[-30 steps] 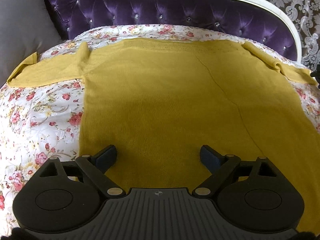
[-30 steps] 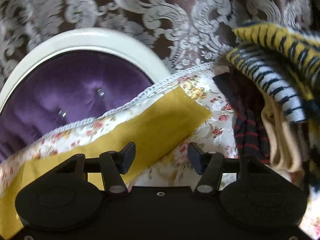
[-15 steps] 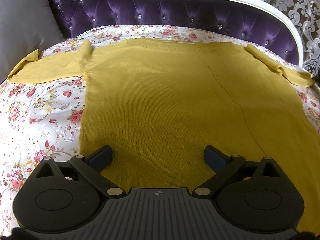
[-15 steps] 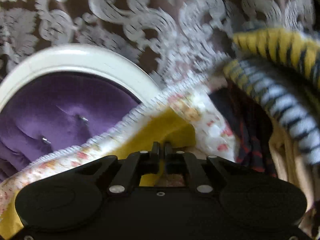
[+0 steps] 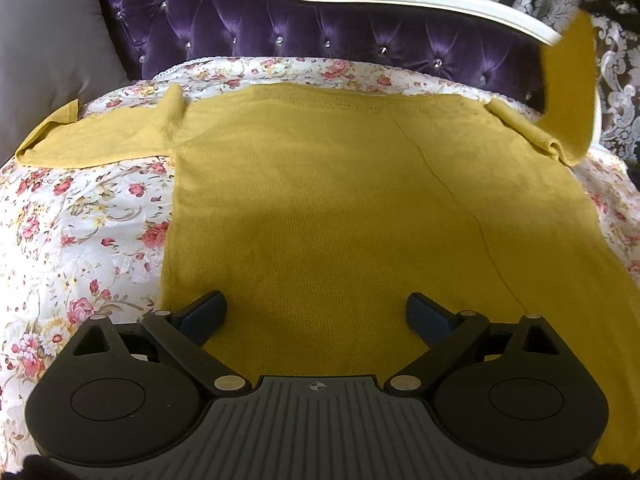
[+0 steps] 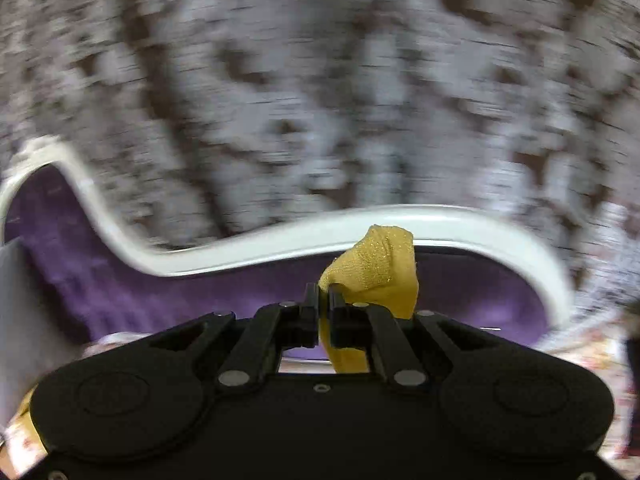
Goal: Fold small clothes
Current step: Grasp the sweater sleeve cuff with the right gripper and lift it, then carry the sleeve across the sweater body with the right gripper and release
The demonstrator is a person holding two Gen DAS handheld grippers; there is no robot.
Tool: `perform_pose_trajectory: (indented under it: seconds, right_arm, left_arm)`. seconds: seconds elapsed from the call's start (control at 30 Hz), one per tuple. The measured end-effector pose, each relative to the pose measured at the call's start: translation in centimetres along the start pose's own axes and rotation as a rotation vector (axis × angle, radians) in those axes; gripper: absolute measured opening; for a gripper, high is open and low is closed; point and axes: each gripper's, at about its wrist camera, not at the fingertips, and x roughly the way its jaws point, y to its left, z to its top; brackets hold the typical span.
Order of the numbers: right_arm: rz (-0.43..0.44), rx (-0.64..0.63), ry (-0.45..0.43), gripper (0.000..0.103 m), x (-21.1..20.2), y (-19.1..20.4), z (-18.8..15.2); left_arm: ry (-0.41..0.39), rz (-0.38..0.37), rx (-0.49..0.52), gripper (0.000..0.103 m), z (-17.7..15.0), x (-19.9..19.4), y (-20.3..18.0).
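A mustard yellow knit sweater [image 5: 340,200] lies flat on the floral bedspread [image 5: 80,220], its left sleeve [image 5: 100,136] spread out to the left. Its right sleeve [image 5: 568,80] is lifted into the air at the far right. My left gripper [image 5: 316,312] is open and empty, low over the sweater's near hem. My right gripper [image 6: 324,304] is shut on the cuff of the right sleeve [image 6: 376,272] and holds it up in front of the headboard. The right wrist view is blurred by motion.
A purple tufted headboard [image 5: 320,28] with a white frame [image 6: 280,244] runs along the far side of the bed. A grey pillow [image 5: 48,40] leans at the far left. Patterned wallpaper [image 6: 320,80] is behind.
My right gripper closed on the right sleeve's cuff and lifted it off the bed, swinging up and leftward. My left gripper has barely moved and stays open.
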Motion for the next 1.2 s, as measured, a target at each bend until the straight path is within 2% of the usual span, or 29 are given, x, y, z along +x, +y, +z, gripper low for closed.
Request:
perform_pose_trajectory:
  seconds: [0.2, 0.23, 0.37, 0.6, 0.67, 0.73, 0.8, 0.83, 0.87, 0.97, 1.2]
  right_arm:
    - [0.169, -0.081, 0.073, 0.011, 2.6, 10.4, -2.6]
    - [0.193, -0.090, 0.093, 0.011, 3.2, 12.0, -3.5]
    - [0.261, -0.126, 0.166, 0.011, 5.7, 17.4, -7.5]
    - [0.337, -0.171, 0.283, 0.011, 8.8, 22.8, -14.9]
    - [0.373, -0.168, 0.299, 0.019, 9.0, 23.4, -16.3]
    - [0.419, -0.143, 0.300, 0.020, 8.9, 23.2, -17.2]
    - [0.435, -0.122, 0.287, 0.037, 8.0, 22.6, -17.7]
    - [0.424, -0.118, 0.275, 0.049, 7.4, 22.1, -17.8]
    - [0.409, -0.118, 0.267, 0.053, 7.0, 21.7, -18.0]
    - [0.327, -0.126, 0.274, 0.053, 5.7, 19.6, -18.5]
    - [0.044, -0.198, 0.322, 0.053, 2.9, 14.5, -22.1]
  left_arm:
    - [0.001, -0.029, -0.029, 0.094, 0.2, -0.6, 0.8]
    - [0.002, -0.034, -0.033, 0.089, 0.2, -0.8, 1.0]
    - [0.003, -0.032, -0.036, 0.089, -0.1, -1.6, 2.0]
    - [-0.006, -0.006, -0.082, 0.089, -0.2, -2.5, 4.6]
    - [-0.008, -0.002, -0.089, 0.089, -0.1, -2.5, 5.1]
    - [-0.006, 0.001, -0.091, 0.089, 0.1, -2.4, 5.6]
    - [-0.005, 0.002, -0.095, 0.089, 0.3, -2.3, 6.0]
    - [-0.004, 0.001, -0.097, 0.089, 0.5, -2.2, 6.2]
    - [-0.004, -0.002, -0.099, 0.089, 0.7, -2.2, 6.3]
    - [-0.011, -0.011, -0.111, 0.089, 1.3, -2.2, 6.9]
    - [-0.048, -0.022, -0.101, 0.089, 5.3, -0.9, 7.7]
